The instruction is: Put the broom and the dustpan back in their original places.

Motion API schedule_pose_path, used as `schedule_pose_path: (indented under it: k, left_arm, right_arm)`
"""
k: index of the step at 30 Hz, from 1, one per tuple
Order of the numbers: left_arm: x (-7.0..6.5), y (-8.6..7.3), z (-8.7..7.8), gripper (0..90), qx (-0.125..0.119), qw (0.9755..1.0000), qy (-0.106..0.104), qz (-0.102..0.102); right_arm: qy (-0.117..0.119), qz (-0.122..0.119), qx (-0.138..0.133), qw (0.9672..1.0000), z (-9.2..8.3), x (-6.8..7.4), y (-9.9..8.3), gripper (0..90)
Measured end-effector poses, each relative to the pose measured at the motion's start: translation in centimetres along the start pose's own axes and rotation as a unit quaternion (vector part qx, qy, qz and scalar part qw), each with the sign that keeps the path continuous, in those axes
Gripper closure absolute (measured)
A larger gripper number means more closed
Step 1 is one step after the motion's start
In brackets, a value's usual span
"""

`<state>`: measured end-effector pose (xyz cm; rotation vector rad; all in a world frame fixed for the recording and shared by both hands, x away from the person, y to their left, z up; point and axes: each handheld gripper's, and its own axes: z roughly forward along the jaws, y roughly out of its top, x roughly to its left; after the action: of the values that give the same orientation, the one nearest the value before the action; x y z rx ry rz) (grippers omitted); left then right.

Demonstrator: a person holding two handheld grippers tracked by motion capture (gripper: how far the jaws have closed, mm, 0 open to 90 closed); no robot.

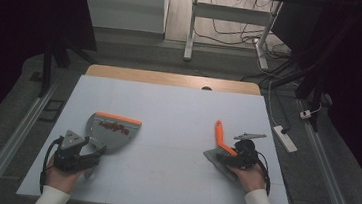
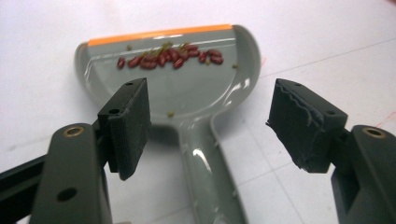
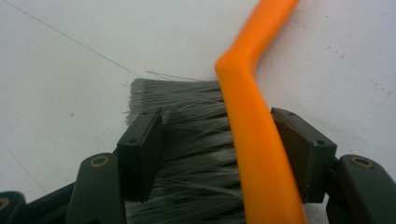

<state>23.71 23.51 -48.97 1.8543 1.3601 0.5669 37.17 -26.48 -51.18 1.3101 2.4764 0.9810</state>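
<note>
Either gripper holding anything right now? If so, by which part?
Nothing held. Left gripper is open over the dustpan handle; right gripper is open astride the brush head, pads clear of it.

White table top (image 1: 178,112) with a bare wooden strip (image 1: 171,78) along its far edge. Beyond it, a white desk frame (image 1: 192,28) over tangled cables (image 1: 235,34). A power strip (image 1: 285,138) lies on the floor at right.

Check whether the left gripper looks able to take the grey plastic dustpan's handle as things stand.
Probably yes. The left gripper is open, with the grey plastic dustpan's handle lying on the white table directly between and below its jaws. Nothing blocks it.
</note>
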Motion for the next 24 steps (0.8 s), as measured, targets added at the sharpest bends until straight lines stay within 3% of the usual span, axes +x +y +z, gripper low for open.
schedule_pose_path:
  k: [3, 6, 9, 17, 20, 24]
  left_arm:
    - [0.1, 0.8, 0.4, 30.9, -0.002, 0.9999, -0.011, 0.01]
    - [0.2, 1.3, 0.8, 30.9, -0.001, 0.9995, -0.025, 0.021]
    - [0.3, 1.5, 1.1, 31.0, 0.004, 0.9987, -0.042, 0.03]
    - [0.5, 1.0, 1.3, 32.1, 0.014, 0.9948, -0.084, 0.055]
    - [0.3, 0.7, 1.3, 33.1, 0.018, 0.9936, -0.092, 0.064]
    - [0.1, 0.6, 1.1, 33.2, 0.019, 0.9922, -0.099, 0.073]
  right_arm:
    - [-0.002, 0.004, -0.001, 1.0, 0.0, 0.0, 0.0, 35.7]
    - [-0.025, -0.001, -0.003, 0.9997, -0.2, 0.2, 0.0, 32.1]
    - [-0.025, -0.004, -0.01, 0.9996, -0.5, 0.3, 0.0, 32.4]
    - [-0.041, -0.049, -0.059, 0.9962, -2.5, 1.5, -0.1, 36.2]
    - [-0.016, -0.059, -0.08, 0.9949, -3.5, 2.0, -0.3, 37.3]
    - [0.018, -0.082, -0.09, 0.9924, -3.8, 2.9, -0.6, 38.6]
